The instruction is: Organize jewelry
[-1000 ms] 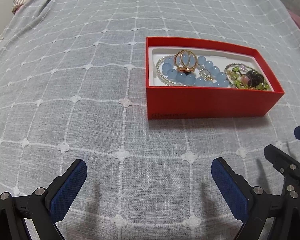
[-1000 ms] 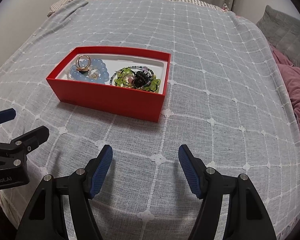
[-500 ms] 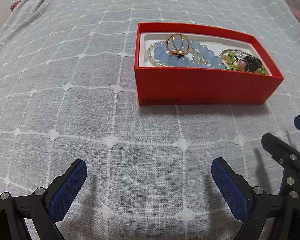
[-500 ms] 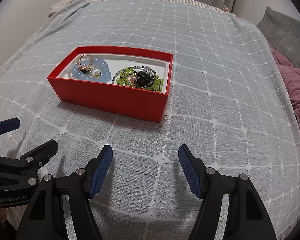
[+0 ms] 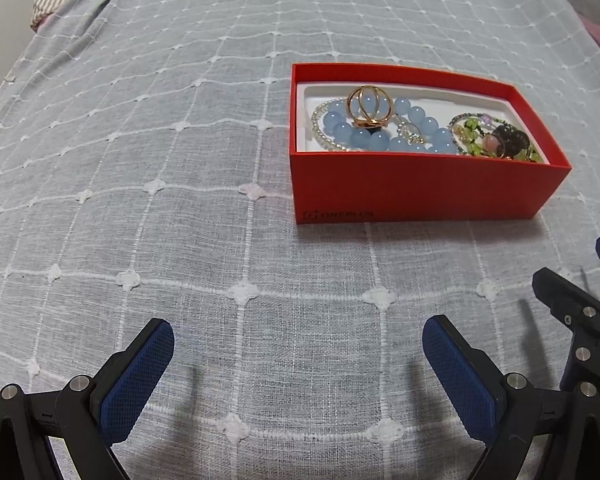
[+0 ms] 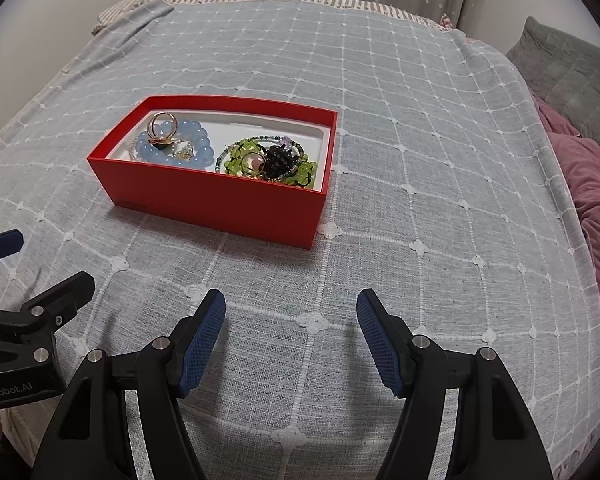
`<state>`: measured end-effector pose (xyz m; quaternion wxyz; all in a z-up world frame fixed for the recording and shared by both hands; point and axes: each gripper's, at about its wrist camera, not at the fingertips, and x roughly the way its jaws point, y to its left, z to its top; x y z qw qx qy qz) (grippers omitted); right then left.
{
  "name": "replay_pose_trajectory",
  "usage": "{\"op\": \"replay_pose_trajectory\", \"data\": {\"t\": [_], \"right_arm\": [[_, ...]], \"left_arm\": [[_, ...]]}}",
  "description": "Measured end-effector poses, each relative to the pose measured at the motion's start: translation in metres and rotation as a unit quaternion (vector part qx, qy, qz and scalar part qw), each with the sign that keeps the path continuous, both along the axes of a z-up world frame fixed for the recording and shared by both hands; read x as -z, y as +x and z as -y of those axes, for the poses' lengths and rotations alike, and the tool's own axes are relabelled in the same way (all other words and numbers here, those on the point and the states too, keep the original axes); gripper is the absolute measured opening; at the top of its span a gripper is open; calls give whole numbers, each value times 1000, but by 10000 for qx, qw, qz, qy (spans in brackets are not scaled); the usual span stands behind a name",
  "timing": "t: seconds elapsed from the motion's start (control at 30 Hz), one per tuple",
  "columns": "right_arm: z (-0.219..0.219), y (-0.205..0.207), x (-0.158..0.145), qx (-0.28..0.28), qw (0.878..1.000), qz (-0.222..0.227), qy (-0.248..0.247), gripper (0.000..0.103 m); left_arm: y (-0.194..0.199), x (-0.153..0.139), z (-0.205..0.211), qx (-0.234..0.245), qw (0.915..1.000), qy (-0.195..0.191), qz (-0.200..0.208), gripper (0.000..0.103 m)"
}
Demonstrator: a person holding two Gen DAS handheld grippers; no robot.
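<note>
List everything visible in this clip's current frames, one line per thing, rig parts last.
red box: one, red with white lining, open, on the bedspread
blue bead bracelet: one, pale blue, left part of the box
gold ring: one, gold, upright on the blue beads
green bead bracelet: one, green, right part of the box, tangled with a dark piece
bedspread: one, grey with white grid, covers the bed
pink cushion: one, pink, right edge of the bed
grey pillow: one, grey, far right
left claw: open, empty, low over the bedspread
right claw: open, empty, low over the bedspread
</note>
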<state>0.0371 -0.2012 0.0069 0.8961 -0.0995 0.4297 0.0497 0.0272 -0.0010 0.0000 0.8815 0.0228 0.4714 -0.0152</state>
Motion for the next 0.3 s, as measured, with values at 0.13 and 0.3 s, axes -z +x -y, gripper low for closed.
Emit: {"op": "replay_pose_trajectory", "data": {"t": [0.13,0.3], "right_arm": [[0,0,2,45,10000,-49,40,71],[-2,0,4,65,10000,-54,41,71]], "left_arm": [[0,1,-2,2,10000,-4,-12,102],[-2,2,-4,-22,10000,67,28,102]]}}
